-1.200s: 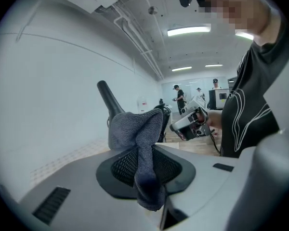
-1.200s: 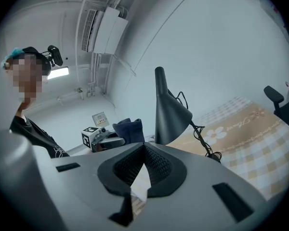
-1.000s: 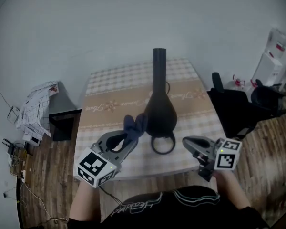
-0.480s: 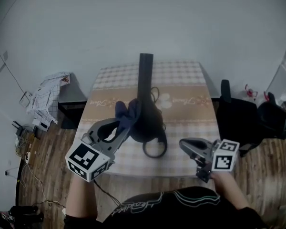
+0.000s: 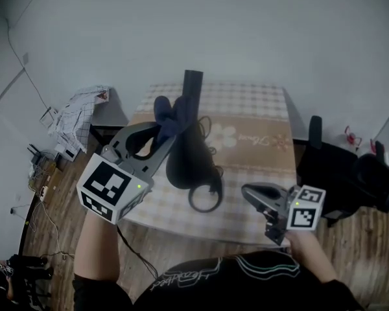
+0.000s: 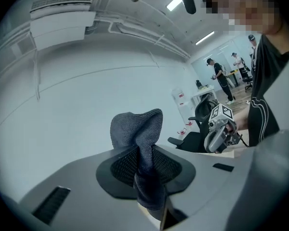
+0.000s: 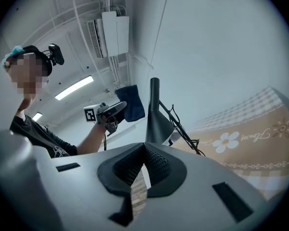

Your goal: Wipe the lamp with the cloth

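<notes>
A black lamp [image 5: 189, 157] with a bulbous body and a tall narrow neck stands on the table [image 5: 259, 141], a ring [image 5: 206, 198] at its near foot. My left gripper [image 5: 161, 132] is shut on a dark blue cloth [image 5: 171, 116], held up beside the left of the lamp's neck. In the left gripper view the cloth [image 6: 138, 131] bunches up out of the shut jaws. My right gripper [image 5: 254, 193] hovers near the table's front right edge, shut on nothing. The right gripper view shows the lamp [image 7: 156, 117] and the cloth [image 7: 131, 103] beyond it.
The lamp's cable [image 5: 211, 145] lies coiled by its right side. A black office chair [image 5: 340, 170] stands right of the table. A low stand with checked fabric [image 5: 74, 116] is at the left. People stand far off in the room [image 6: 216, 73].
My left gripper has lifted the cloth from the lamp's lower body up to beside its neck. The right gripper has barely moved. The head view has shifted.
</notes>
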`<state>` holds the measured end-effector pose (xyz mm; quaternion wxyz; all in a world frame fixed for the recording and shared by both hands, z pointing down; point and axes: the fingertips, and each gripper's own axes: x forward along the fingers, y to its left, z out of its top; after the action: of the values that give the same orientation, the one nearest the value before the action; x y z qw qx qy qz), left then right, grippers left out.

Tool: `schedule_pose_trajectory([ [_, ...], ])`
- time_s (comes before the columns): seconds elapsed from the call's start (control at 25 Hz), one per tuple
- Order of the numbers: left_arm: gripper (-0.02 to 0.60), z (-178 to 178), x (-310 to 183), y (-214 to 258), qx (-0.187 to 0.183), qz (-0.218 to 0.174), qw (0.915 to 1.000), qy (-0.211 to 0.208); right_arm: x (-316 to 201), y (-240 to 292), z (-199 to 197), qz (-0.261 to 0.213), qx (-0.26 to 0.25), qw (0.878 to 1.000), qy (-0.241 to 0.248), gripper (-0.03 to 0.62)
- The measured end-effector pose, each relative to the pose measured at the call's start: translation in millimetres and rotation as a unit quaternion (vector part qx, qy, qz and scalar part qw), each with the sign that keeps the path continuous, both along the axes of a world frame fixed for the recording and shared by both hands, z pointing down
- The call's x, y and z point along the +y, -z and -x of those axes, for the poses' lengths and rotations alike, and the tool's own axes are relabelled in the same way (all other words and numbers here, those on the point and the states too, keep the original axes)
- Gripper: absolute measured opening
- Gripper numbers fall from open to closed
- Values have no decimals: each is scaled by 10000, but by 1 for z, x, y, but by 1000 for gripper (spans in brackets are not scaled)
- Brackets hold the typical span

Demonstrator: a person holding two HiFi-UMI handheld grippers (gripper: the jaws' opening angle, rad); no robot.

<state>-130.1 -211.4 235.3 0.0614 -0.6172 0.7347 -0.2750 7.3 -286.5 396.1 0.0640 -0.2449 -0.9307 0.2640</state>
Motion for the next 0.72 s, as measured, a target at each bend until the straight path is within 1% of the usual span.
schedule_pose_trajectory([
  [0.28, 72, -1, -27, 28, -373, -58, 9990, 260, -7, 15, -8, -212, -190, 9994, 182, 11],
  [0.48, 72, 2, -51, 38, -807, 45, 9961, 359, -18, 26, -15, -268, -329, 9990, 134, 11],
  [0.56, 72, 5, -61, 38, -967, 140, 9945, 388, -21, 26, -19, -254, -354, 9990, 103, 11],
  [0.72, 72, 9, -78, 31, -1286, 475, 9895, 449, -26, 22, -24, -195, -345, 9992, 56, 11],
])
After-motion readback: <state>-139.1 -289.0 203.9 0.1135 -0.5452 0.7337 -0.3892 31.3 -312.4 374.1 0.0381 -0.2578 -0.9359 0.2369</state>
